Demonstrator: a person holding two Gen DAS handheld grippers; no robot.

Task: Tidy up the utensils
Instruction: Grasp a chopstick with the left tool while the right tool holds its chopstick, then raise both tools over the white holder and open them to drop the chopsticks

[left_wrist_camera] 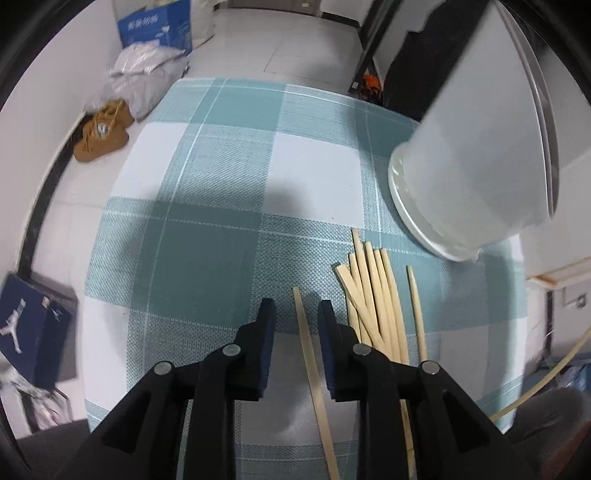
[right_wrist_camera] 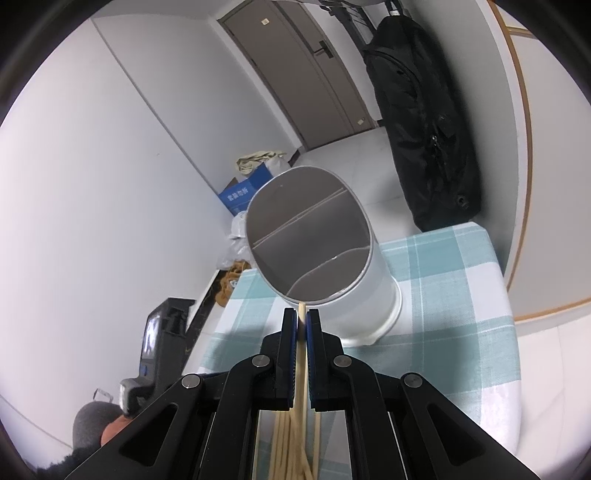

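White-tiled flooring and pale walls surround a table under a teal-and-white checked cloth [left_wrist_camera: 229,206]. On the cloth stands a tall white cylindrical utensil holder [right_wrist_camera: 332,266] with internal dividers, its compartments showing no contents. Near its base a loose bundle of pale wooden chopsticks [left_wrist_camera: 373,295] lies fanned on the cloth. One separate single chopstick [left_wrist_camera: 312,373] lies between the fingers of the left gripper [left_wrist_camera: 295,314]; its jaws stand narrowly apart and no pad contact is visible. The right gripper [right_wrist_camera: 302,319] is clamped on one held chopstick [right_wrist_camera: 302,345], whose tip sits at the holder's near rim. A blue cardboard box [left_wrist_camera: 157,26] and tan shoes [left_wrist_camera: 101,133] rest on the floor.
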